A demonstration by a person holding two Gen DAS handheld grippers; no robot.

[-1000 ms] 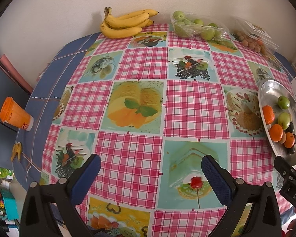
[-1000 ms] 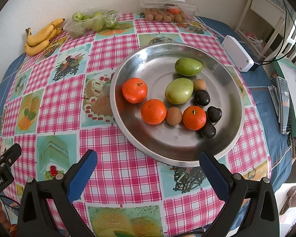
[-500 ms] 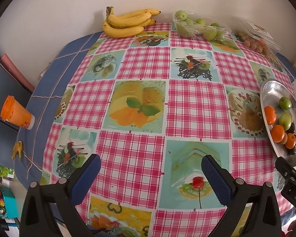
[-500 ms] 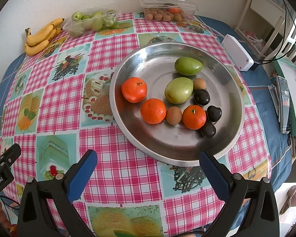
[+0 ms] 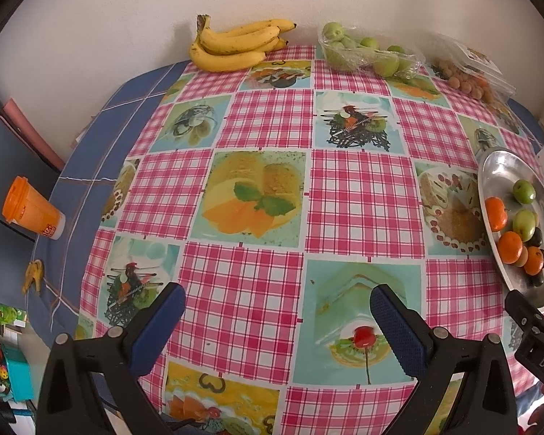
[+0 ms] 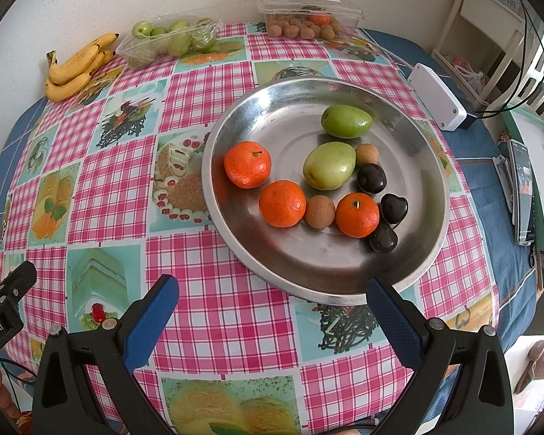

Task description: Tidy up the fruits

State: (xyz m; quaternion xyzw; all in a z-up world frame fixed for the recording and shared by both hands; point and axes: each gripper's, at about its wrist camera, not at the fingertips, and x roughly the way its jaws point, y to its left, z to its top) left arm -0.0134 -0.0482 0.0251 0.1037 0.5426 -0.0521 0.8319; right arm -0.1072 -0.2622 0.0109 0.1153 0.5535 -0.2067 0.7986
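A round steel plate (image 6: pixel 409 279) sits on the checked tablecloth and holds three oranges (image 6: pixel 247 163), two green fruits (image 6: pixel 329 165), two small brown fruits (image 6: pixel 319 211) and three dark fruits (image 6: pixel 371 178). My right gripper (image 6: pixel 272 311) hovers open just in front of the plate, nothing between its fingers. My left gripper (image 5: pixel 277 322) is open and empty over the table's near middle; the plate (image 5: pixel 504 166) lies at its far right. Bananas (image 5: pixel 235 45), a bag of green fruit (image 5: pixel 366 52) and a clear box of brown fruit (image 6: pixel 308 14) line the far edge.
A white power adapter (image 6: pixel 437 96) and a phone (image 6: pixel 524 188) lie right of the plate on the blue cloth. An orange cup (image 5: pixel 29 208) and a banana peel (image 5: pixel 34 272) sit at the table's left edge. A wall runs behind the table.
The left gripper's view has shifted slightly back and up, so the bananas and plate sit a little lower in frame. The right gripper and plate look unchanged.
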